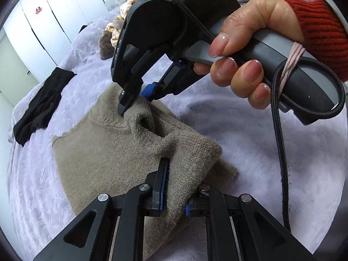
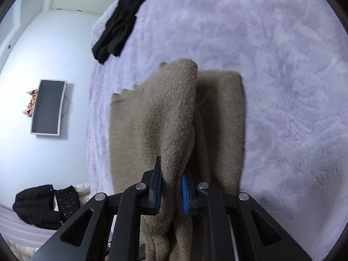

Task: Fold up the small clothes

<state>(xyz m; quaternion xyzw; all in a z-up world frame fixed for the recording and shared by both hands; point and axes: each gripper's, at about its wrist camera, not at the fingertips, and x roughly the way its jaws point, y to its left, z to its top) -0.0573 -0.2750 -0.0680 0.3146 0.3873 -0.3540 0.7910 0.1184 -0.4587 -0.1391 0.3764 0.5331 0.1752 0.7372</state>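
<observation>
A beige knit sweater lies partly folded on a lilac fleece bedspread. My left gripper is shut on a raised fold of the sweater at its near edge. My right gripper, held by a hand in a red sleeve, pinches the sweater's far edge. In the right wrist view my right gripper is shut on a lifted fold of the sweater, and the rest of it lies flat beneath.
A black garment lies on the bedspread at the far left, also in the right wrist view. A pile of cream and brown clothes sits at the back. White wardrobe doors stand beyond. A black cable hangs from the right gripper.
</observation>
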